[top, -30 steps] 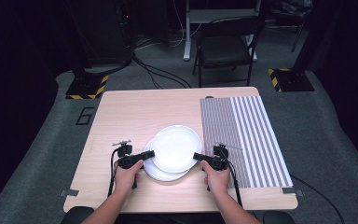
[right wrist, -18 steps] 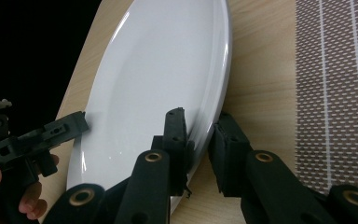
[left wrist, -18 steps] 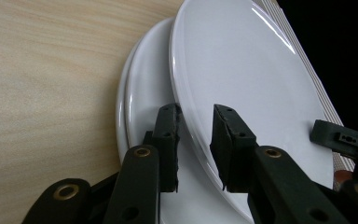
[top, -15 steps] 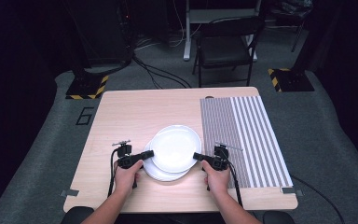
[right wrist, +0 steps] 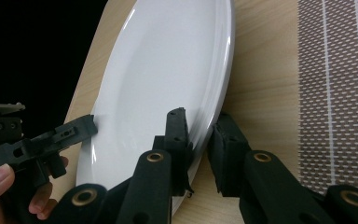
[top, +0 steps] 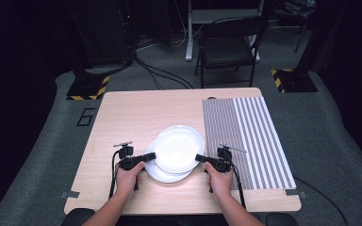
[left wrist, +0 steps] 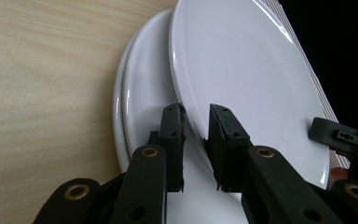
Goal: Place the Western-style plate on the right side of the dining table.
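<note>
We're looking at a light wooden desk (top: 136,113) standing on grey carpet. Along its right side lies a striped mat (top: 245,136), grey with white lines, flat on the wood. Just left of the mat, toward the near edge, a stack of white plates (top: 162,173) rests on the bare wood, with the top plate (top: 179,147) shifted toward the mat.

Both forearms are bare, with no sleeves in sight. Each hand carries a black claw: the left claw (top: 149,156) and the right claw (top: 199,158) have chunky jaws with brass-ringed rivets and small screw holes. A black cable trails back from each, and a thin metal rod tops each body.
</note>
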`<act>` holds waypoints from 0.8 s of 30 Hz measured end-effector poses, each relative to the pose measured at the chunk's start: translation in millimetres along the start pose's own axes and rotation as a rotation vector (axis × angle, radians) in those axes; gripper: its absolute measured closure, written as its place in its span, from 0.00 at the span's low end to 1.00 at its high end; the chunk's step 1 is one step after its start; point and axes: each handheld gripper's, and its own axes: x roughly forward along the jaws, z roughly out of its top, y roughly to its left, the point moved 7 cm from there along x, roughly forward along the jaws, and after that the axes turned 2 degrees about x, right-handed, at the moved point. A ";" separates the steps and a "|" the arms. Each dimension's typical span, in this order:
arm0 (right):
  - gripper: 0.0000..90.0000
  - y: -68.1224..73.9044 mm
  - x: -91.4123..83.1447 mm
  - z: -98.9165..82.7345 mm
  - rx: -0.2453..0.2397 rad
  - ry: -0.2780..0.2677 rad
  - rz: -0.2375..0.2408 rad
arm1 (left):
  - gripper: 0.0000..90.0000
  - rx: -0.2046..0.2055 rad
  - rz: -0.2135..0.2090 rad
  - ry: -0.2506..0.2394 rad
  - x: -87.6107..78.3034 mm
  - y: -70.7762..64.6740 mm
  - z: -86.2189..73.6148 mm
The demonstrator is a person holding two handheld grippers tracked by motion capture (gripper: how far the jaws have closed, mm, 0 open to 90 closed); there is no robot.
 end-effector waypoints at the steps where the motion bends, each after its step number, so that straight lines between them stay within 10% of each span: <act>1: 0.87 0.4 -0.6 0.6 0.001 -0.003 0.000 | 0.88 0.003 -0.011 -0.006 -1.1 -1.9 0.9; 4: 0.87 0.8 -0.6 0.7 0.004 0.001 0.006 | 0.96 0.011 -0.107 -0.013 -2.0 -13.8 2.0; 8: 0.87 5.3 3.7 -4.3 -0.001 0.015 0.004 | 0.85 0.140 0.033 -0.005 3.1 -19.4 -2.9; 24: 0.87 4.2 3.1 -2.4 0.003 -0.005 -0.008 | 0.81 0.050 0.060 -0.030 -13.8 -3.8 6.5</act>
